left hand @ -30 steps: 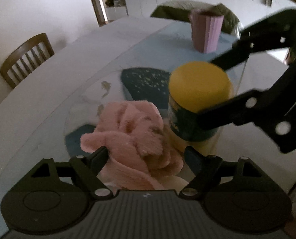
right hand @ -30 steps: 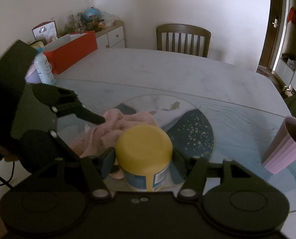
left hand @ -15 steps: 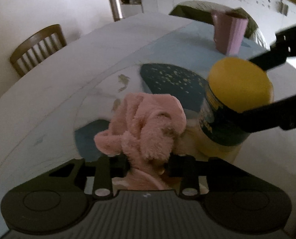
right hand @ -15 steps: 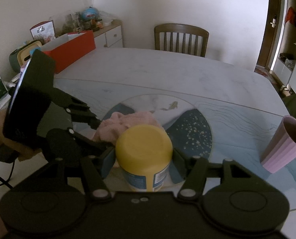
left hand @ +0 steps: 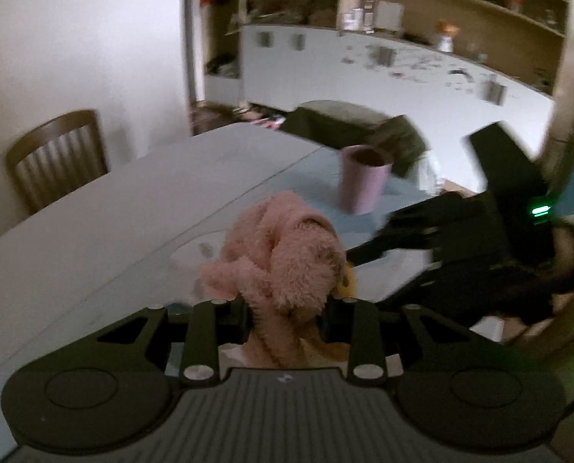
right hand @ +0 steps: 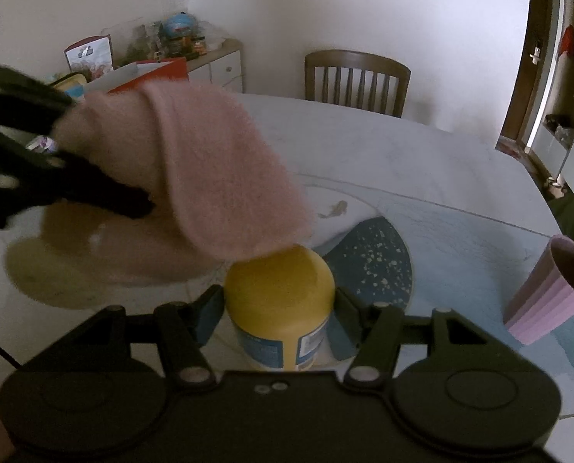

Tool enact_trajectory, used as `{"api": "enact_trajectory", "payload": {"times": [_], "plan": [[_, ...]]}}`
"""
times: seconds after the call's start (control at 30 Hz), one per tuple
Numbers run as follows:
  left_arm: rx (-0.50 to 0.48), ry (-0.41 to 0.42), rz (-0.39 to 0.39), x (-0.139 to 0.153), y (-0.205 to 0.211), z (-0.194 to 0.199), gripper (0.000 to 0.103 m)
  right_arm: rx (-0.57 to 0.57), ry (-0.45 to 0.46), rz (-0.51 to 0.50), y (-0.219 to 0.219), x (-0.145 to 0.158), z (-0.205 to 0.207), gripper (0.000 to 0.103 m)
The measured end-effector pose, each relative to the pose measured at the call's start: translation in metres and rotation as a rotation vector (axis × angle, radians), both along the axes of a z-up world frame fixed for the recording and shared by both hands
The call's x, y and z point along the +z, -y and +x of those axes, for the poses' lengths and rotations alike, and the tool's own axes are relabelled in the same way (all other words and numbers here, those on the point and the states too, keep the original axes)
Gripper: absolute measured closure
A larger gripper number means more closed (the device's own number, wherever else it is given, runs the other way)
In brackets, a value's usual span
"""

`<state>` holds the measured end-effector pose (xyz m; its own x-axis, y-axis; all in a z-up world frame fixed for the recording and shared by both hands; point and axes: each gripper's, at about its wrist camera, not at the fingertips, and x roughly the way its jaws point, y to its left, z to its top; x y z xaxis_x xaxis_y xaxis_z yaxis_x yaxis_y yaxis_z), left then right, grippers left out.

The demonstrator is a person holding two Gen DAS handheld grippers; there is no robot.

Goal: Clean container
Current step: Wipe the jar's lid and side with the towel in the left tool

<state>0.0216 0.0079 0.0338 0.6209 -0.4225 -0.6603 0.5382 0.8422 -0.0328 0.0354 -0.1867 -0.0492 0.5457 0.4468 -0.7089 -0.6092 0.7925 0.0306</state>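
A fluffy pink cloth point(left hand: 287, 254) is pinched between the fingers of my left gripper point(left hand: 287, 310), which is shut on it and holds it above the table. In the right wrist view the cloth point(right hand: 209, 169) hangs from the left gripper point(right hand: 107, 154), with its lower edge just over the container's yellow lid. The container point(right hand: 279, 281), a jar with a blue and white label, stands on the table with my right gripper point(right hand: 279, 305) shut on its sides. In the left wrist view only a sliver of the yellow lid point(left hand: 346, 283) shows behind the cloth.
A pink ribbed cup point(right hand: 549, 293) stands on the table point(right hand: 364, 146) to the right of the container. A wooden chair point(right hand: 356, 77) sits at the far edge. A red box point(right hand: 151, 73) and a cluttered cabinet are at the back left.
My left gripper shut on the pink cloth and lifted it off the table to above the container's lid. The right gripper and the container stayed still.
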Motion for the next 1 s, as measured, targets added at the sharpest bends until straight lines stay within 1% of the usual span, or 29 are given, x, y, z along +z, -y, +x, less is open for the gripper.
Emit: {"api": "enact_trajectory", "payload": {"times": [0.13, 0.27, 0.4, 0.77, 0.87, 1.0], "plan": [[-0.08, -0.023, -0.005, -0.003, 0.021, 0.004, 0.073, 0.01, 0.006, -0.005, 0.0, 0.0, -0.001, 0.042], [-0.105, -0.062, -0.001, -0.015, 0.034, 0.015, 0.073, 0.034, 0.025, -0.022, -0.002, 0.0, -0.006, 0.042], [-0.067, -0.093, -0.001, -0.026, 0.037, 0.032, 0.073, 0.054, 0.044, -0.038, -0.004, -0.001, -0.011, 0.042], [0.089, -0.174, -0.096, -0.045, 0.009, 0.072, 0.073, 0.018, 0.014, -0.006, 0.002, 0.0, -0.007, 0.042], [0.113, -0.191, -0.072, -0.054, 0.005, 0.078, 0.073, 0.015, 0.006, 0.006, 0.005, 0.0, -0.007, 0.042], [0.095, -0.232, -0.053, -0.072, 0.005, 0.078, 0.073, 0.009, -0.006, 0.028, 0.012, 0.0, -0.005, 0.042]]}}
